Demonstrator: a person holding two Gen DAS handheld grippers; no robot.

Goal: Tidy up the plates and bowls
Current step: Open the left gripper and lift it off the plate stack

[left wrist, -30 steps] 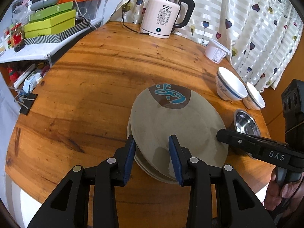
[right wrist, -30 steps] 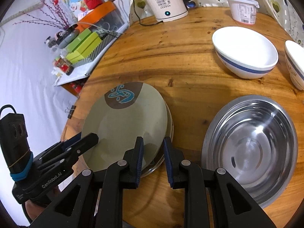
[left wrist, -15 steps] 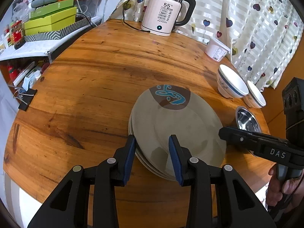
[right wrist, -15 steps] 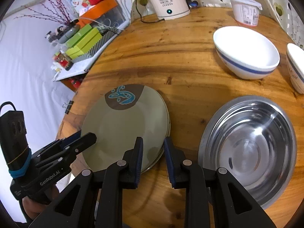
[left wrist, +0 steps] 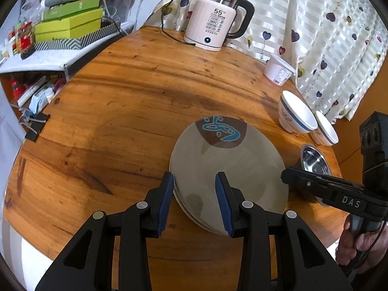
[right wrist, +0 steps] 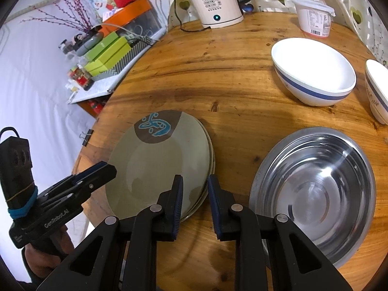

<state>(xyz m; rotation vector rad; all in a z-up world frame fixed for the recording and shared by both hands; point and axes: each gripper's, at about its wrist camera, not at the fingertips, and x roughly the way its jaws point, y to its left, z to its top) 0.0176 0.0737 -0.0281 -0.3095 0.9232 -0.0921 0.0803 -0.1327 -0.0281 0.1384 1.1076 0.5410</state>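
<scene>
A stack of olive-grey plates (left wrist: pixel 228 169) (right wrist: pixel 160 165), the top one bearing a brown patch with a blue design, lies flat on the round wooden table (left wrist: pixel 121 121). My left gripper (left wrist: pixel 194 178) hovers open over the stack's near-left rim, gripping nothing. My right gripper (right wrist: pixel 194 179) sits at the stack's right rim. Its jaws are closing to a narrow gap; the rim shows between them but the pads do not press on it. A steel bowl (right wrist: pixel 315 194) stands right of the plates. Two white blue-banded bowls (right wrist: pixel 312 72) (right wrist: pixel 378 92) sit behind it.
A pink kettle (left wrist: pixel 215 26) with its cord and a white lidded tub (left wrist: pixel 278 70) stand at the table's far edge by the curtain. A cluttered shelf with green boxes (left wrist: pixel 68 24) borders the far left. The table's near edge lies just under both grippers.
The top plate, earlier sitting off-centre and raised over the ones below, now lies squarely on the stack. Both grippers stay roughly where they were.
</scene>
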